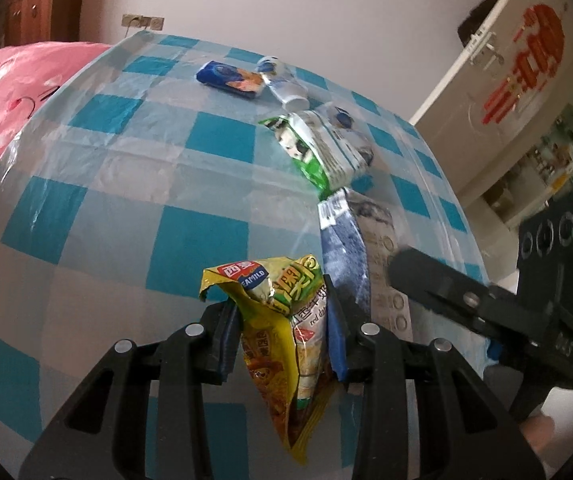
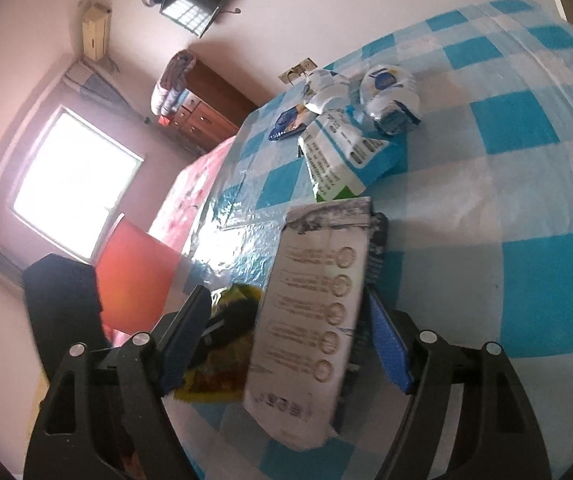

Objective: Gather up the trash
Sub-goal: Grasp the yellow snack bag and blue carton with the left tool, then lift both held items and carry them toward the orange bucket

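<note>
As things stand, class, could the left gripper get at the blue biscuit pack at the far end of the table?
Probably not yet. The left gripper is shut on the yellow snack wrapper, so it is occupied. The path to the blue biscuit pack itself looks open across the checked tablecloth.

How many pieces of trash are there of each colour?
Yellow wrapper: 1
Green-and-white bag: 1
Dark blue pack: 1
White-and-blue crumpled wrappers: 2
White-and-blue pouch: 1
Total: 6
</note>
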`<state>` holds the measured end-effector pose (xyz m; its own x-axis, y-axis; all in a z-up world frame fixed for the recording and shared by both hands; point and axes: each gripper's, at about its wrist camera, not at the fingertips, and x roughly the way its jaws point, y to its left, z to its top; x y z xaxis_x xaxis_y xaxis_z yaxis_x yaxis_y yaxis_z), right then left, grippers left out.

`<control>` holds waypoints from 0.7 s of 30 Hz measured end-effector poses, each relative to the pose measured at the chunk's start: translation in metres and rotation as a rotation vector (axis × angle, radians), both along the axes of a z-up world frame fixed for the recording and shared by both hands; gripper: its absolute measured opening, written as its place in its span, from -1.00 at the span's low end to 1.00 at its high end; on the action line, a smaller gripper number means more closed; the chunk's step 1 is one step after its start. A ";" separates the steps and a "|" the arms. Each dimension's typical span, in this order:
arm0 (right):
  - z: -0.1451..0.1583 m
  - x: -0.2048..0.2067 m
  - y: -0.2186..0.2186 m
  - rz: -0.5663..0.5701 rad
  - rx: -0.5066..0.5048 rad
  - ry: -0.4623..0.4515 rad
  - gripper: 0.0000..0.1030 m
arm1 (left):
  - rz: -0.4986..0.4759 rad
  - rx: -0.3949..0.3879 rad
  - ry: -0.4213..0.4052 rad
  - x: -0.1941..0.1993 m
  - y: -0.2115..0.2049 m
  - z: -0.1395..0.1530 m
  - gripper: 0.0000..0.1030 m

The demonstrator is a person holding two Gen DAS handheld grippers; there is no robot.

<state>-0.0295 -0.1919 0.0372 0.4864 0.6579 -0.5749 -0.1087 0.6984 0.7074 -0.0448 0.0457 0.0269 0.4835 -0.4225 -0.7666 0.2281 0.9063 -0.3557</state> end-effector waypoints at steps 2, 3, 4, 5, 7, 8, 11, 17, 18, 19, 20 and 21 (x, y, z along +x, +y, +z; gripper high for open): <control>0.003 0.001 0.007 -0.005 -0.064 0.000 0.48 | -0.011 0.009 -0.008 -0.006 -0.002 0.000 -0.26; 0.003 0.002 0.011 -0.007 -0.091 0.001 0.48 | -0.014 0.013 -0.011 -0.008 -0.002 0.001 -0.26; 0.001 -0.001 0.013 -0.009 -0.113 0.001 0.48 | -0.017 0.017 -0.015 -0.010 -0.001 0.001 -0.27; 0.000 -0.002 0.015 -0.012 -0.139 0.003 0.48 | -0.018 0.018 -0.016 -0.011 -0.001 0.001 -0.27; -0.001 -0.004 0.019 -0.017 -0.193 0.004 0.39 | -0.019 0.019 -0.017 -0.015 0.001 0.001 -0.27; -0.001 -0.005 0.020 -0.021 -0.217 0.001 0.36 | -0.020 0.020 -0.018 -0.016 0.002 0.001 -0.27; -0.001 -0.005 0.022 -0.024 -0.254 0.002 0.22 | -0.018 0.023 -0.025 -0.019 0.004 0.001 -0.27; 0.002 -0.010 0.030 -0.021 -0.331 -0.004 0.21 | -0.008 0.015 -0.029 -0.024 0.011 0.001 -0.27; 0.002 -0.012 0.033 -0.019 -0.348 -0.008 0.21 | -0.005 0.014 -0.031 -0.025 0.013 0.001 -0.27; 0.002 -0.014 0.034 -0.015 -0.348 -0.009 0.22 | -0.002 0.013 -0.032 -0.026 0.015 0.001 -0.27; 0.002 -0.014 0.035 -0.012 -0.348 -0.010 0.24 | 0.002 0.012 -0.034 -0.028 0.017 0.002 -0.27; 0.002 -0.015 0.037 -0.006 -0.348 -0.012 0.29 | 0.006 0.010 -0.036 -0.029 0.020 0.002 -0.27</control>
<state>-0.0444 -0.1551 0.0396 0.4975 0.4206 -0.7587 -0.1109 0.8982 0.4253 -0.0740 0.0655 0.0285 0.5132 -0.4114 -0.7533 0.2346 0.9114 -0.3380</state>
